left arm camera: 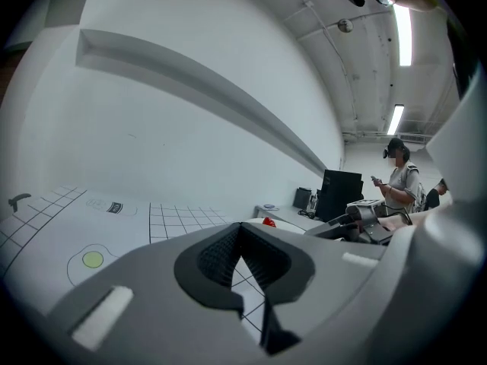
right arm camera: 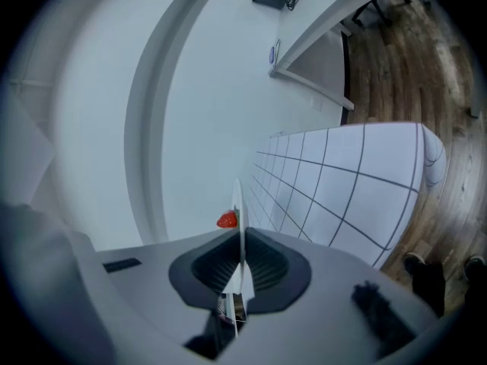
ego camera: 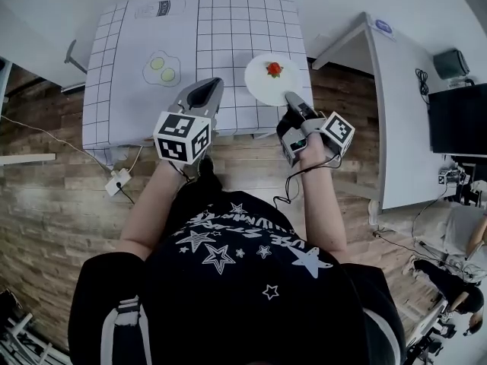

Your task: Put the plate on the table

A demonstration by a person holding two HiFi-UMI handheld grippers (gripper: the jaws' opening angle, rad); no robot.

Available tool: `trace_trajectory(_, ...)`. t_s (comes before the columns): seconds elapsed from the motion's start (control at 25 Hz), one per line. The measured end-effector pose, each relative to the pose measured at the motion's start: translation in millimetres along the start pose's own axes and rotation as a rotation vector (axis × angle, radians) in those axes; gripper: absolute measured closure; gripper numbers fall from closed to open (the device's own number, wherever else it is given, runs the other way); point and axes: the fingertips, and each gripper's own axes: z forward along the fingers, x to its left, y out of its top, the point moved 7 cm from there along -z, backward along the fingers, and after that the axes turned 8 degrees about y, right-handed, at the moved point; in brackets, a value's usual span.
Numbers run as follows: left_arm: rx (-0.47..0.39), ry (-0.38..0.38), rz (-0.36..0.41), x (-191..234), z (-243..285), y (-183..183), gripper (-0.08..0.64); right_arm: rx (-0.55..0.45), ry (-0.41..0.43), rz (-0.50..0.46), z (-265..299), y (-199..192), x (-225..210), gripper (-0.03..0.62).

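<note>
A white plate with a red strawberry on it is over the near right corner of the grid-patterned table. My right gripper is shut on the plate's near rim. In the right gripper view the plate shows edge-on between the jaws of the right gripper, with the strawberry just left of it. My left gripper is shut and holds nothing; it hovers over the table's front edge, left of the plate. In the left gripper view, the left gripper points along the table, and the strawberry shows beyond it.
A fried-egg print lies on the cloth left of centre. A second white table and a dark monitor stand to the right. A power strip and cables lie on the wooden floor. A person stands far off.
</note>
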Motion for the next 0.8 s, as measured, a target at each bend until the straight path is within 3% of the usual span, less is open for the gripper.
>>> trace_trajectory(0.52, 0.009, -0.09, 0.005, 54, 52, 23, 0.551, -0.114, -0.028, -0.009, 44, 16, 4, 0.569)
trace_trajectory(0.8, 0.024, -0.091, -0.004, 64, 67, 29, 0.551, -0.122, -0.052, 0.001, 55, 27, 4, 0.569)
